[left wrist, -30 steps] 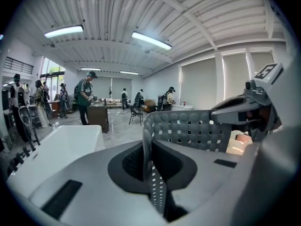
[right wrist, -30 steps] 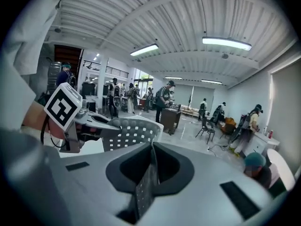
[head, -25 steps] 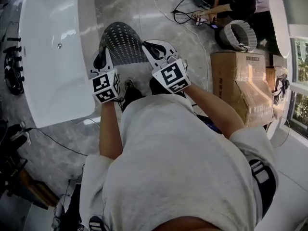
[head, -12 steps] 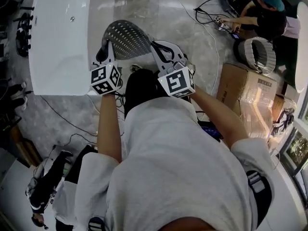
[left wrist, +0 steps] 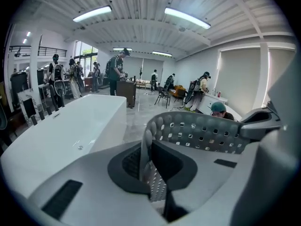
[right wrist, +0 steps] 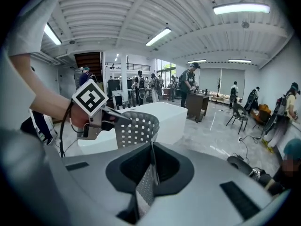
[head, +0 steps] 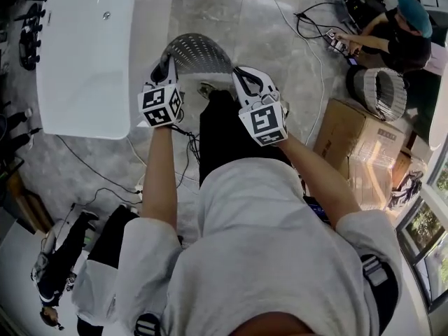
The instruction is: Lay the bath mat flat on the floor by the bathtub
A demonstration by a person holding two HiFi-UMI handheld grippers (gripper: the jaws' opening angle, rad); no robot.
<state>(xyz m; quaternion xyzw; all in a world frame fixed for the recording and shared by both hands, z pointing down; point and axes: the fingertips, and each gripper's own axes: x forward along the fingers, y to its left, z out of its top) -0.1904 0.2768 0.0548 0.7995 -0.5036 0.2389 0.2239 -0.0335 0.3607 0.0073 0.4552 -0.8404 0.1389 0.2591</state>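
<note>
Bright, even light from ceiling tube lamps (left wrist: 92, 14), upper L & upper R of both gripper views. Soft glare on glossy floor (head: 231, 9), top ctr of head view; white bathtub (head: 84, 61) nearly blown out. Heavy fisheye bend, dark corners; close fg soft.

The right tongs (right wrist: 151, 173) are closed on the edge of the bath mat (right wrist: 137, 128), a thin grey sheet full of small square holes, pinched upright between the jaws. From there the mat rises and bends over to the left, where the left tongs (right wrist: 120, 117) grip its other end. Their marker cube (right wrist: 91, 99) sits above a hand (right wrist: 77, 120), with a black cable (right wrist: 62, 135) hanging near the wrist. Behind the mat stands a white bathtub (right wrist: 162, 114) on a glossy grey floor (right wrist: 211, 135). Further back people (right wrist: 189, 84) stand about, and a chair (right wrist: 237, 113) sits at the right.
</note>
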